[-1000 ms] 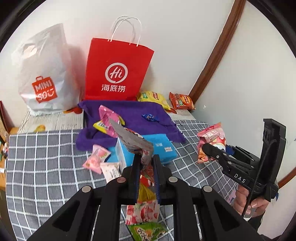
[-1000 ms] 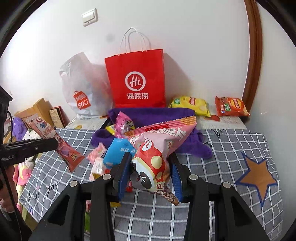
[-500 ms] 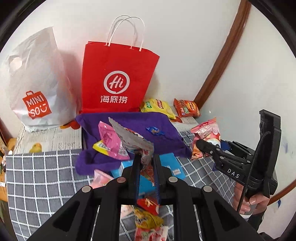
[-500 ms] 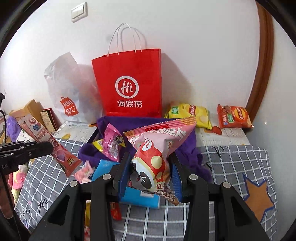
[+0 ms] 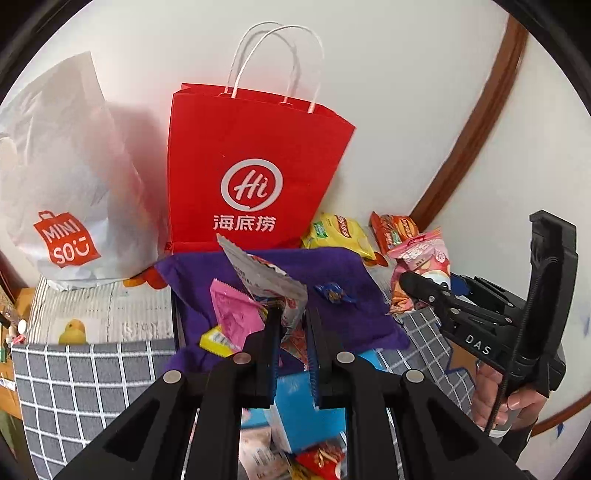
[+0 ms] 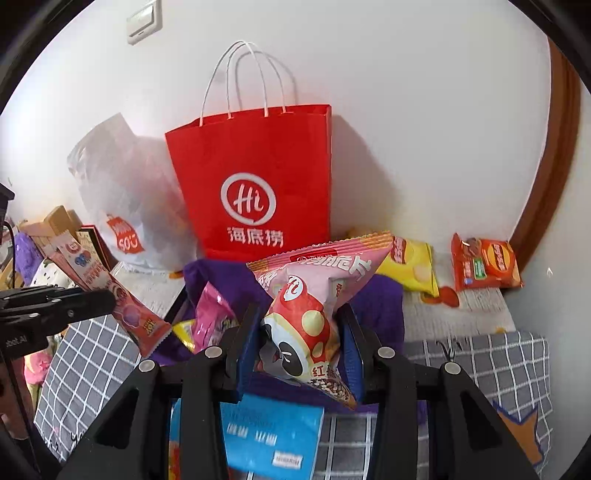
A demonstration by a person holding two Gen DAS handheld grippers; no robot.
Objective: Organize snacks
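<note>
Left gripper [image 5: 290, 319] clamps a flat silvery-red foil sachet [image 5: 264, 280]; right gripper [image 6: 299, 328] clamps a puffy pink plastic snack bag [image 6: 317, 291], before a red paper carrier bag [image 6: 255, 181]

home room, likely a bedroom: grey checked bedspread [image 6: 498, 369] at 6 o'clock, white wall with light switch [image 6: 144, 21] at 11 o'clock, shopping bags [image 5: 251, 177] at 12.

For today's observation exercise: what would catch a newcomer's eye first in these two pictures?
The tall red paper bag with white handles stands against the wall, a white plastic bag beside it. Up front, the right gripper is shut on a puffy pink snack pack, while the left gripper pinches a flat silvery packet above a purple cloth.
</note>
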